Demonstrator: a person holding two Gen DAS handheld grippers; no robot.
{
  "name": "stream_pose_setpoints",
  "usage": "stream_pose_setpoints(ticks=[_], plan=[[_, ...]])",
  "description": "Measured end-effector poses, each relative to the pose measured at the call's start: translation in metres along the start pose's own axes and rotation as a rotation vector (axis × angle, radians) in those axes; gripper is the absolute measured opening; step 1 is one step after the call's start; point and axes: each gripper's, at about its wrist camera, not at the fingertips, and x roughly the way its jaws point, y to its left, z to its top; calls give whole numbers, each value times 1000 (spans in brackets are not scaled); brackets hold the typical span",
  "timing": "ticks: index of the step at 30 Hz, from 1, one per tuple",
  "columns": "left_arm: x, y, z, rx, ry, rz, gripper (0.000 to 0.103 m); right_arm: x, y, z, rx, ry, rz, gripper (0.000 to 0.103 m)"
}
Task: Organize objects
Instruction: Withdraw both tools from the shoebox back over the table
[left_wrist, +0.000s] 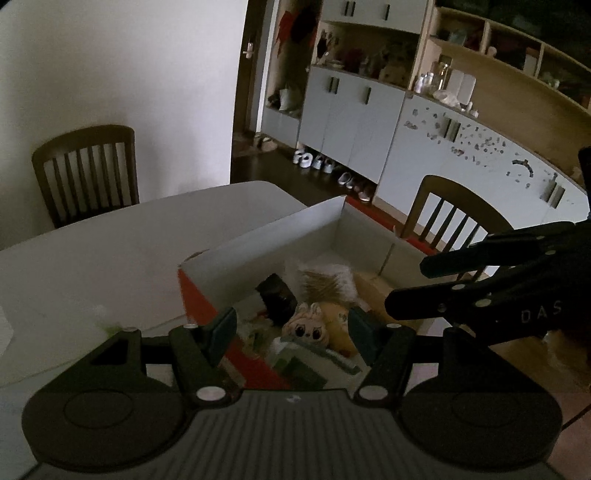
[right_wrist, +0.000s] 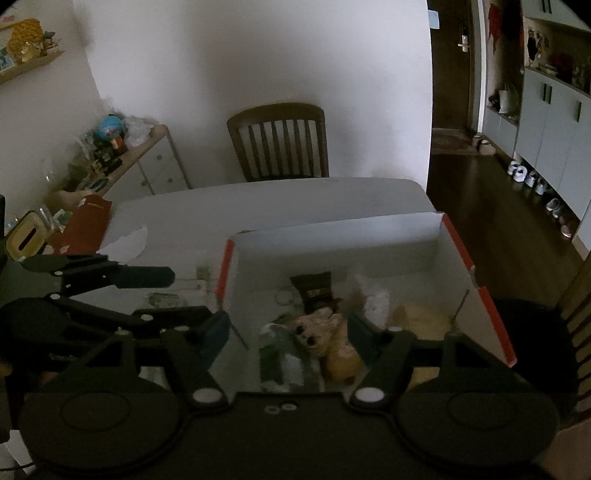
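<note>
I note both my left gripper (left_wrist: 291, 334) and right gripper (right_wrist: 288, 336) hang open and empty above the box (right_wrist: 332, 236), its plush toy (left_wrist: 306, 326) apparently already stowed

We see a cardboard box (left_wrist: 306, 229) with matt white inner walls, a soft plush toy (left_wrist: 308, 326) inside, a smooth pale counter (left_wrist: 110, 251), slatted wooden chairs (left_wrist: 86, 170), and matt black plastic fingers (left_wrist: 221, 332).
</note>
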Motion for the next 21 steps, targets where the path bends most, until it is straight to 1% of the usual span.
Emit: stream_pose_setpoints(ticks=[2, 5, 11, 14, 19, 20, 21], plan=[[-9, 7, -4, -1, -11, 2, 81, -2, 9, -3, 2, -3, 1, 73], [-20, 20, -10, 0, -16, 6, 81, -2, 24, -6, 5, -3, 12, 74], [-38, 57, -22, -25, -10, 31, 81, 2, 58, -12, -1, 3, 14, 76], [-44, 79, -29, -49, 0, 38, 85, 6, 73, -16, 1, 11, 13, 77], [-49, 110, -46, -67, 20, 57, 85, 18, 96, -21, 0, 36, 10, 77], [-49, 115, -50, -69, 23, 64, 88, 22, 100, -21, 1, 41, 9, 77], [-50, 121, -54, -71, 24, 69, 92, 25, 104, -22, 2, 46, 7, 77]])
